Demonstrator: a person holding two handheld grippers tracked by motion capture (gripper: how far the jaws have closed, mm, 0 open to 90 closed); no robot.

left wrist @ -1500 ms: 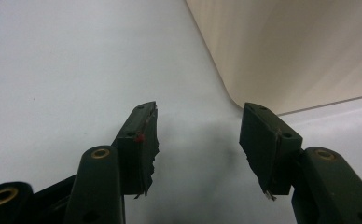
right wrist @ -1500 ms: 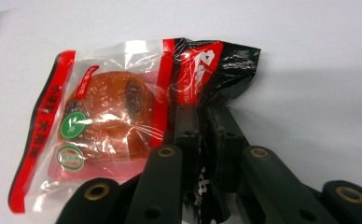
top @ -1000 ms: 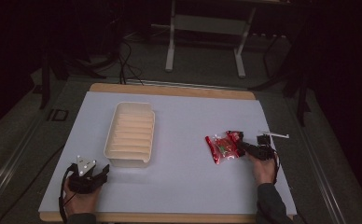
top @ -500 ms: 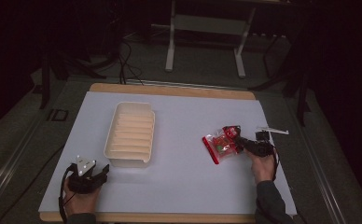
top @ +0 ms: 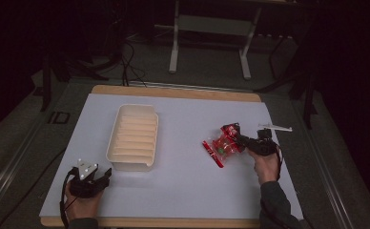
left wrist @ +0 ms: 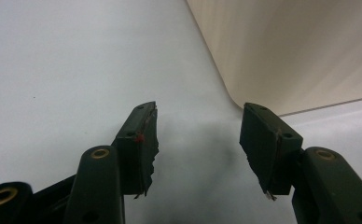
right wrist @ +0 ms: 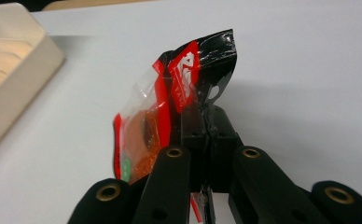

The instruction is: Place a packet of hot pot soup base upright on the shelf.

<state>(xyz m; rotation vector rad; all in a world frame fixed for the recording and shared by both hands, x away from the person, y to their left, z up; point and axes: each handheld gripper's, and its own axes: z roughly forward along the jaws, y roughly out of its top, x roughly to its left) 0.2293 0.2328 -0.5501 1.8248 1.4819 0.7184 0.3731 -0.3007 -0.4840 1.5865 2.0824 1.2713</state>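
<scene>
The red snack packet [top: 224, 144] has come up off the bench [top: 188, 191] since a moment ago and now hangs tilted in the right claw [top: 241, 139], whose jaws are pinched tight on the packet's edge. It sits over the right half of the white sheet, well apart from the cream tray [top: 133, 136]. The left claw [top: 107, 171] rests near the tray's front corner, jaws spread wide and holding nothing.

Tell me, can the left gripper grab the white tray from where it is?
Probably yes. The left gripper sits open right beside the near corner of the white tray, with only bare mat between them. The right gripper holds the snack packet far off.
</scene>
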